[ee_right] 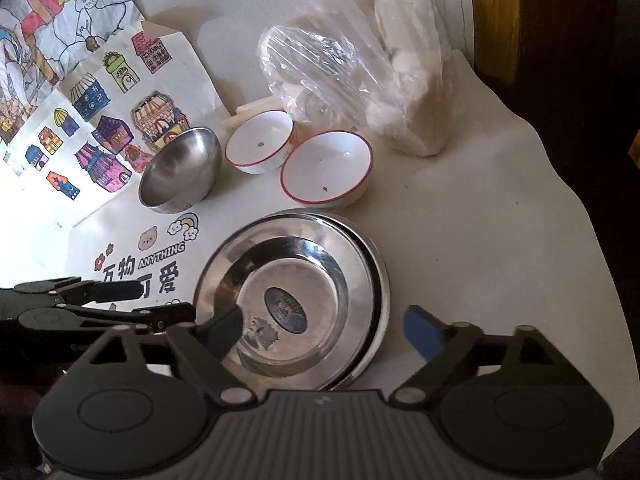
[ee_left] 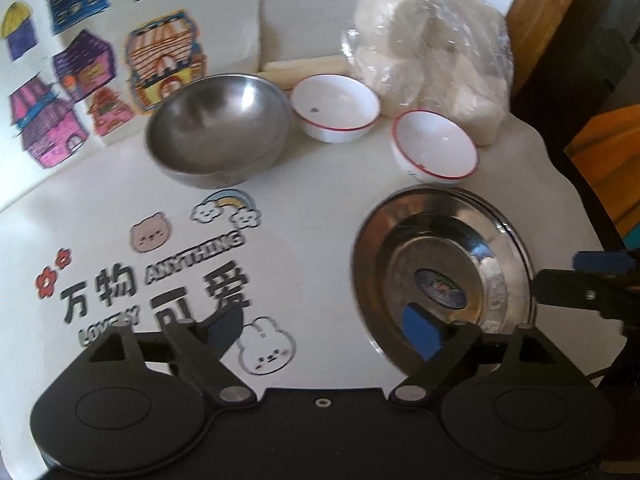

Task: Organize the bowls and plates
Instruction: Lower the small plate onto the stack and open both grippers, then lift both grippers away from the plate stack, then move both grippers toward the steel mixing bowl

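Note:
Two steel plates [ee_right: 320,264] lie stacked on the white table cover, the top one bearing a round sticker. My right gripper [ee_right: 324,332] hangs open above them, its left finger over the plate's inside and its right finger beyond the right rim. My left gripper [ee_left: 322,328] is open too, one finger over the stacked steel plates [ee_left: 440,240], the other over the printed cover. Each gripper shows in the other's view: right gripper [ee_left: 576,274], left gripper [ee_right: 148,302]. Behind stand a steel bowl [ee_left: 218,128] and two red-rimmed white bowls [ee_left: 334,106] [ee_left: 434,146], all upright and separate.
A clear plastic bag of white buns [ee_left: 432,56] sits at the back right, with a pale wooden stick [ee_left: 304,68] behind the bowls. Coloured house drawings [ee_left: 80,60] lie at the back left. The table's curved edge [ee_right: 592,220] runs down the right beside dark floor.

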{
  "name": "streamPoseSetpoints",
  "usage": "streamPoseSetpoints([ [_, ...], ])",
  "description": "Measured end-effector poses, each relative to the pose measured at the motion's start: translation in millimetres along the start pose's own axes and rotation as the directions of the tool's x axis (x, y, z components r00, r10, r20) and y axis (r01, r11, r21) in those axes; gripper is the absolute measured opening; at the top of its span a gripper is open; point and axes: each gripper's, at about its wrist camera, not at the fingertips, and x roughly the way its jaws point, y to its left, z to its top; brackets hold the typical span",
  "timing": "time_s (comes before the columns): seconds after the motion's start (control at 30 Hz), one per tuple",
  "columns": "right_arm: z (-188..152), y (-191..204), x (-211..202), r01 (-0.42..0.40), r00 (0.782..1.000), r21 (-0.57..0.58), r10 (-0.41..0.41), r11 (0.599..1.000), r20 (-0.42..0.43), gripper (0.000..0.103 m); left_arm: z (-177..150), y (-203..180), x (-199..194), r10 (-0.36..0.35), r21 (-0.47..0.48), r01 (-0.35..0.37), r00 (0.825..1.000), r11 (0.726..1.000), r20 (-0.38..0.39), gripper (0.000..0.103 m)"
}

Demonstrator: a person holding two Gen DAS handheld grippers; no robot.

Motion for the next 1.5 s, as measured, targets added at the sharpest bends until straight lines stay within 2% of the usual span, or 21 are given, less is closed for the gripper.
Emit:
streamPoseSetpoints([
  [0.1,-1.0,3.4,1.1,-0.001,1.0,0.017,0.001,1.0,0.002,0.103,-3.3,11.2,-3.5,0.022,-0.029,-0.022,1.0,0.999,-0.009,0.094],
  [0.17,-2.4,7.2,2.7,0.006,1.0,0.024,-0.006,1.0,0.0,0.103,-5.8,20.4,-5.1,0.025,-0.057,-0.026,0.999,0.998,-0.022,0.102],
  [0.47,-8.4,34.1,6.9,0.016,1.0,-0.007,-0.016,1.0,0.008,0.103,-23.0,64.7,-12.4,0.031,-0.156,-0.04,0.998,0.987,-0.06,0.102],
  [0.93,-18.2,94.3,16.3,0.005,1.0,-0.085,-0.005,0.996,0.008,0.103,-48.5,123.4,-26.5,0.057,-0.204,-0.067,0.997,0.977,-0.054,0.102],
  [1.33,-29.6,136.2,27.3,-0.023,0.998,-0.189,0.013,0.982,-0.055,0.103,-62.0,153.0,-30.7,0.07,-0.221,-0.076,0.997,0.972,-0.035,0.102],
  [1.5,-34.7,147.4,35.1,-0.034,0.995,-0.227,0.011,0.973,-0.101,0.103,-66.2,165.2,-24.1,0.076,-0.234,-0.086,0.996,0.968,-0.053,0.102],
])
